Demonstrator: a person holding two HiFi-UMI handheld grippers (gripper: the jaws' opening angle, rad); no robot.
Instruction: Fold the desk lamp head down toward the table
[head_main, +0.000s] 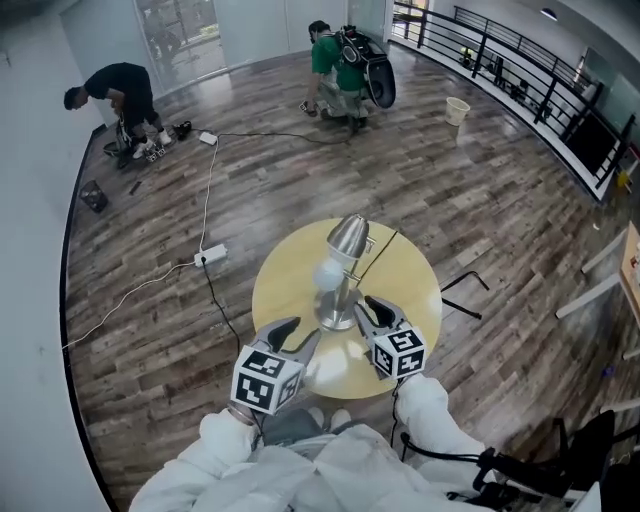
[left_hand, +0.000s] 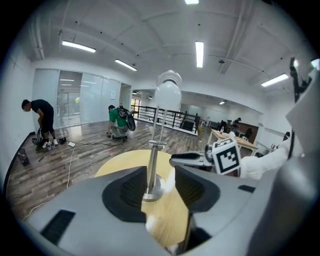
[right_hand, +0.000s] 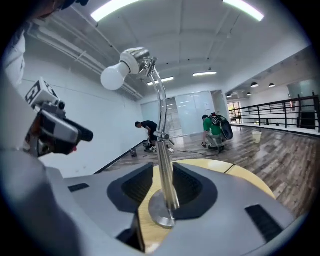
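Open-plan office/lab floor, apparently upper lvl: wood-plank flooring (head_main: 480, 200) is running wall to wall; a black railing (head_main: 520, 75) is edging the far side, mezzanine-style; glass partitions (left_hand: 75, 97) are closing off the back; ceiling strip lights (left_hand: 199, 52) are glowing overhead. A person in black (head_main: 120, 90) & a person in green (head_main: 335, 70) are crouching over gear on the floor; a cable (head_main: 208, 190) is trailing to a power strip (head_main: 210, 256); desks (left_hand: 235, 140) w/ people near them are showing in the distance; a round table (head_main: 290, 290) is standing mid-floor.
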